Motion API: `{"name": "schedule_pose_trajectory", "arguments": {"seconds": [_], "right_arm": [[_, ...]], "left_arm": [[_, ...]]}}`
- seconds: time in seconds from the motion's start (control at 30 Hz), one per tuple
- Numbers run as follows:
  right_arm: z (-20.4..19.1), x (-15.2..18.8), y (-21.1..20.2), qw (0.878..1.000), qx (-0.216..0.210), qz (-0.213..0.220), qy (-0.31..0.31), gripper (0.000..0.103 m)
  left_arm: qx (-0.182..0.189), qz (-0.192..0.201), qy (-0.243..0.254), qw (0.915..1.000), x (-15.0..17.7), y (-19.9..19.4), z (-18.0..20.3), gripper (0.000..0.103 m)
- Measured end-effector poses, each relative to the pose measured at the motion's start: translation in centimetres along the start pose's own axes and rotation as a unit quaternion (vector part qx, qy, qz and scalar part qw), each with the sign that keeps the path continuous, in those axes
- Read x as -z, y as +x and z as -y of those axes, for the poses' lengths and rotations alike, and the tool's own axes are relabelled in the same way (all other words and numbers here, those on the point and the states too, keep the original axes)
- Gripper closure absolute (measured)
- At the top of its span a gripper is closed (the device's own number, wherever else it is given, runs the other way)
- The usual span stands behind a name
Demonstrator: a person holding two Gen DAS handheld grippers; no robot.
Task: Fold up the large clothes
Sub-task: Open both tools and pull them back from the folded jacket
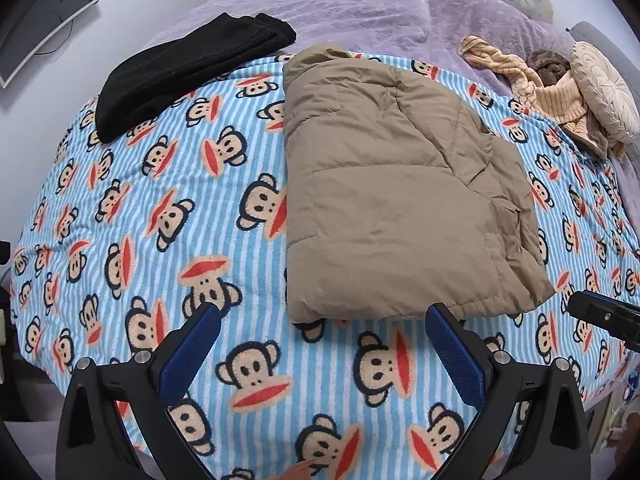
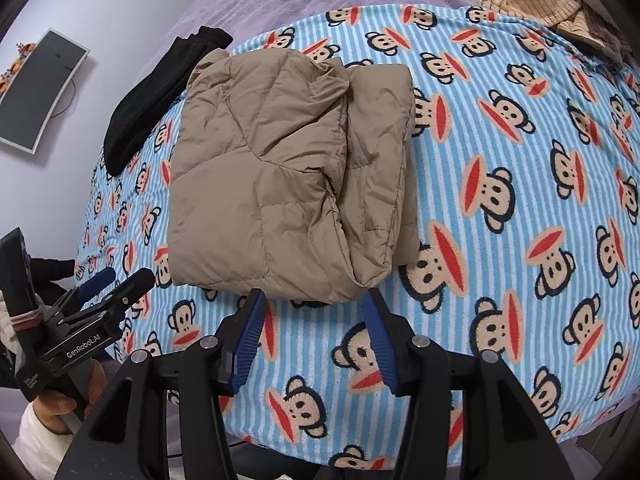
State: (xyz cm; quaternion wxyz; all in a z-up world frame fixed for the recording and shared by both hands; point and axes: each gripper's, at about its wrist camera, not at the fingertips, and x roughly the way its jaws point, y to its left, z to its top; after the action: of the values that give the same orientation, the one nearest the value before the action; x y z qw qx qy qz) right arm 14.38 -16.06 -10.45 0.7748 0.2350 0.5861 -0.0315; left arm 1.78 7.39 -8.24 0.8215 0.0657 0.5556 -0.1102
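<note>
A tan puffer jacket [image 1: 392, 200] lies folded into a rough rectangle on the monkey-print blanket [image 1: 160, 220]; it also shows in the right wrist view [image 2: 280, 172]. My left gripper [image 1: 322, 320] is open and empty, just in front of the jacket's near edge. My right gripper [image 2: 314, 300] is open and empty, its fingertips at the jacket's near edge. The left gripper also shows at the left of the right wrist view [image 2: 116, 280]. The right gripper's tip shows at the right edge of the left wrist view [image 1: 600, 314].
A folded black garment [image 1: 180, 68] lies at the far left of the blanket [image 2: 520, 200]. A heap of beige and brown clothes [image 1: 552, 88] and a round cushion [image 1: 608, 88] lie at the far right. A purple bedspread [image 1: 360, 12] covers the far bed. A monitor [image 2: 40, 92] stands by the wall.
</note>
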Motion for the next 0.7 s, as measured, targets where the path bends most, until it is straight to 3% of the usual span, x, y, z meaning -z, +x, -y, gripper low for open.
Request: {"name": "schedule_pose_trajectory", "arguments": {"seconds": [0.23,0.37,0.7], "right_arm": [[0.4,0.5,-2.4,1.0,0.013,0.022,-0.003,0.036],[0.3,0.5,-4.2,0.998,0.027,0.05,-0.004,0.022],[-2.6,-0.6,-8.3,0.99,0.061,0.124,-0.039,0.017]], "left_arm": [[-0.012,0.022,0.0,0.9997,0.0,-3.0,-0.1,0.001],[-0.014,0.042,-0.007,0.999,-0.6,-4.9,-0.2,0.001],[-0.021,0.09,-0.018,0.9955,-1.8,-9.0,0.0,0.001]]}}
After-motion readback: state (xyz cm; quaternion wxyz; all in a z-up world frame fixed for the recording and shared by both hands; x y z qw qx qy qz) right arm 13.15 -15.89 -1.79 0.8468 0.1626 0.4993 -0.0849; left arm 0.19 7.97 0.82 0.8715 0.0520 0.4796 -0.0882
